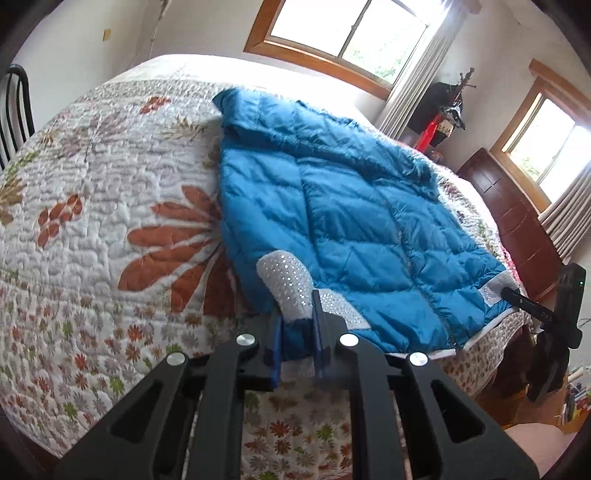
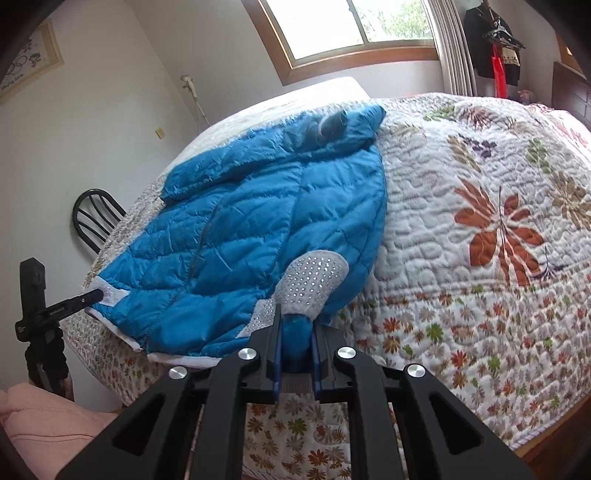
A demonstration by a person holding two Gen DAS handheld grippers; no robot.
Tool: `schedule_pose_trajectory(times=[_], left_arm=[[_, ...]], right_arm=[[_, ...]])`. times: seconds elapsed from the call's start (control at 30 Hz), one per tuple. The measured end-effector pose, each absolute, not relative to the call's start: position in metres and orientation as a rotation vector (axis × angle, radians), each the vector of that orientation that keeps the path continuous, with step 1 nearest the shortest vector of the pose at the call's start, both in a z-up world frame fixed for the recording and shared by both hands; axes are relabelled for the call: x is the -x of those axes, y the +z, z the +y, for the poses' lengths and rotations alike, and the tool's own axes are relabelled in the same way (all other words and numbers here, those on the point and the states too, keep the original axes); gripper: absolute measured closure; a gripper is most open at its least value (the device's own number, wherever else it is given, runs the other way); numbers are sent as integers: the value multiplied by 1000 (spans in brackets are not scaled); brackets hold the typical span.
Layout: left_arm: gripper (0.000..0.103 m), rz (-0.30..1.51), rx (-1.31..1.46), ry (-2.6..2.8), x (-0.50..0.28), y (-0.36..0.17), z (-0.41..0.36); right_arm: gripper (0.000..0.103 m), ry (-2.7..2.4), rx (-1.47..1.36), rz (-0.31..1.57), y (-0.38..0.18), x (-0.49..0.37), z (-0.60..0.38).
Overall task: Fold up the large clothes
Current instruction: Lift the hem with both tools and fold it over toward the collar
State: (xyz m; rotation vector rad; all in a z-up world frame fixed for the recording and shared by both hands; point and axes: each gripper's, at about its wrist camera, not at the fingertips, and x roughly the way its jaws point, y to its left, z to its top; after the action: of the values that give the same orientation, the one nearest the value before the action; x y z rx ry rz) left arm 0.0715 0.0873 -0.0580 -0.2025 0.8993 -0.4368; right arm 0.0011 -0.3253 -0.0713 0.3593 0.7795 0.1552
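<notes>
Sunlit and plain-walled, the bedroom is mostly taken up by a bed under a white quilt stitched with orange and green flowers. One blue puffer jacket lies spread on it, hood toward the far end, hem hanging just over the near edge, with its zip running down the middle.

Two tongs are at work, one per hand. The left tongs are clenched on a bunch of blue fabric at the near left corner of the jacket, a silver studded cuff bulging up just beyond the jaws. The right tongs pinch the matching spot on the near right corner, again with a studded cuff standing above the jaws. In each wrist view the other tool shows as a dark bar at the jacket's opposite hem corner.

Holding both near corners at once probably serves to lift the hem evenly, so the lower half can be carried toward the hood in a single fold without skewing.

Two windows with curtains light the room, and one dark chair stands beside the bed.
</notes>
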Motion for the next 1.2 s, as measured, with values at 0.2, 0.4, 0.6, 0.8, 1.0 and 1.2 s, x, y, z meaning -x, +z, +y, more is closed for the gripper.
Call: schedule_pose_trajectory(times=[0.2, 0.4, 0.6, 0.8, 1.0, 1.2], left_arm=[[91, 775, 199, -490, -116, 2, 71], [91, 772, 268, -495, -203, 34, 60], [91, 849, 331, -486, -305, 36, 44], [90, 905, 354, -456, -385, 17, 31], [89, 952, 380, -392, -445, -9, 24], [88, 1030, 398, -336, -491, -51, 26]], right_arm=[[92, 206, -315, 705, -6, -56, -337], [92, 218, -359, 741, 32, -144, -361], [92, 190, -411, 824, 35, -239, -379], [92, 159, -467, 903, 12, -320, -398], [92, 117, -529, 973, -24, -385, -415], [92, 78, -585, 1047, -69, -426, -430]])
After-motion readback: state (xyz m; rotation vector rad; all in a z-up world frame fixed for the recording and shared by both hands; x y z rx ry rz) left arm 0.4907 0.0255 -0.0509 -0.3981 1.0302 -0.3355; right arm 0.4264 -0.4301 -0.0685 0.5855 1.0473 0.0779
